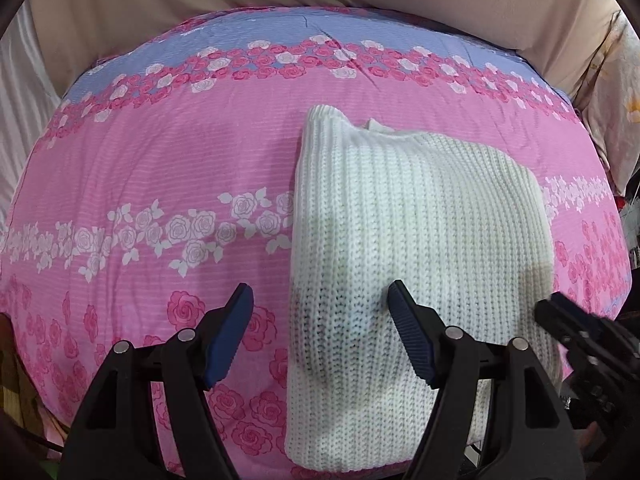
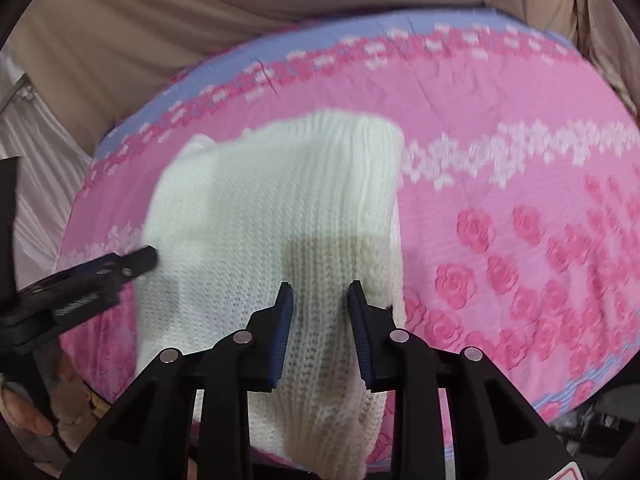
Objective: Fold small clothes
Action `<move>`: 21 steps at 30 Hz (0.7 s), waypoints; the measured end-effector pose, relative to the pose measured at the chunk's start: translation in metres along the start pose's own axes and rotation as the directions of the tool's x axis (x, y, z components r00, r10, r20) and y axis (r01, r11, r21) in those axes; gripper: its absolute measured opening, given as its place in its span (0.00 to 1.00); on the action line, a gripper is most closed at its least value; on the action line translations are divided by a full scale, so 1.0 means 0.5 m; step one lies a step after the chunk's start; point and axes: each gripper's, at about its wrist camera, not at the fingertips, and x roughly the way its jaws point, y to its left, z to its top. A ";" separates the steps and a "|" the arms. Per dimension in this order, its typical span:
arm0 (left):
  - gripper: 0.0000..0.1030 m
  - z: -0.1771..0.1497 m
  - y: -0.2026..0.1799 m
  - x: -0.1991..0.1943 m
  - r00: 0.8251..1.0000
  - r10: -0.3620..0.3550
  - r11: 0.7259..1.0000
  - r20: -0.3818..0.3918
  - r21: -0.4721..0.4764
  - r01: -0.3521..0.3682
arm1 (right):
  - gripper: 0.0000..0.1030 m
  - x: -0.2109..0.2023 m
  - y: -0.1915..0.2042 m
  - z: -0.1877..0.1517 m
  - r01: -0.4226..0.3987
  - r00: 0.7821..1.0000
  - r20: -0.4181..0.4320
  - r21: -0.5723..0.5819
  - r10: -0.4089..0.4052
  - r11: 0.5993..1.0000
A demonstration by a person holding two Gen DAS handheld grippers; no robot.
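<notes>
One white knitted sweater (image 1: 416, 240) is being shown already folded into a thick rectangle, lying on the pink floral bedspread (image 1: 140, 184) near its front edge. The left gripper (image 1: 320, 332) is being held with fingers spread wide, straddling the sweater's left border, nothing between them. The right gripper (image 2: 320, 328) is being held over the near end of the knit, its fingers parted and empty as well. A risk is being judged here: if only the top layer is being pinched, the loose ribbed knit may be stretched and the stacked layers dragged apart, or the bedspread may be caught together with the sweater.
</notes>
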 end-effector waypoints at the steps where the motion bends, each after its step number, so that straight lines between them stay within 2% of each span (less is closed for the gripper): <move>1: 0.66 0.002 -0.001 0.003 1.000 0.002 1.000 -0.002 -0.003 -0.002 | 0.26 -0.001 -0.002 0.004 0.005 1.000 0.005 -0.003 -0.005 1.000; 3: 0.66 0.003 -0.003 0.007 1.000 0.004 1.000 -0.006 -0.010 -0.005 | 0.30 0.019 -0.027 0.012 -0.005 1.000 -0.021 0.041 0.006 0.999; 5: 0.66 0.004 -0.007 0.009 1.000 0.009 1.000 -0.007 -0.011 -0.009 | 0.41 0.043 -0.061 0.019 -0.042 0.997 -0.052 0.118 0.048 0.992; 8: 0.69 0.002 -0.013 0.014 1.000 0.020 1.000 -0.008 -0.008 -0.020 | 0.43 0.073 -0.095 0.032 -0.119 0.987 -0.076 0.224 0.139 0.967; 10: 0.70 0.001 -0.014 0.017 0.999 0.030 0.999 -0.009 -0.011 -0.031 | 0.43 0.087 -0.093 0.040 -0.135 0.984 -0.083 0.228 0.157 0.964; 11: 0.70 0.000 -0.013 0.019 0.999 0.033 0.999 -0.010 -0.014 -0.033 | 0.40 0.096 -0.089 0.043 -0.140 0.982 -0.092 0.219 0.163 0.966; 12: 0.70 0.000 -0.013 0.019 0.999 0.035 0.999 -0.011 -0.017 -0.035 | 0.27 0.103 -0.082 0.046 -0.144 0.981 -0.098 0.205 0.166 0.968; 14: 0.70 0.000 -0.010 0.019 0.999 0.038 0.999 -0.011 -0.028 -0.038 | 0.19 0.095 -0.062 0.057 -0.146 0.983 -0.084 0.159 0.161 0.976; 15: 0.70 0.000 -0.009 0.016 0.999 0.041 0.999 -0.004 -0.032 -0.041 | 0.18 0.067 -0.045 0.067 -0.166 0.984 -0.041 0.124 0.172 0.978; 18: 0.70 0.002 -0.005 0.001 0.998 0.057 0.998 0.031 -0.038 -0.056 | 0.17 -0.006 -0.010 0.088 -0.157 0.986 0.063 0.030 0.154 0.987; 19: 0.70 0.003 -0.004 0.003 0.998 0.058 0.998 0.029 -0.036 -0.057 | 0.17 -0.012 -0.011 0.090 -0.145 0.987 0.077 0.016 0.143 0.989; 21: 0.71 0.005 -0.006 0.014 0.998 0.059 0.998 0.013 -0.032 -0.059 | 0.18 0.037 -0.033 0.082 -0.091 0.996 0.020 0.026 0.090 0.996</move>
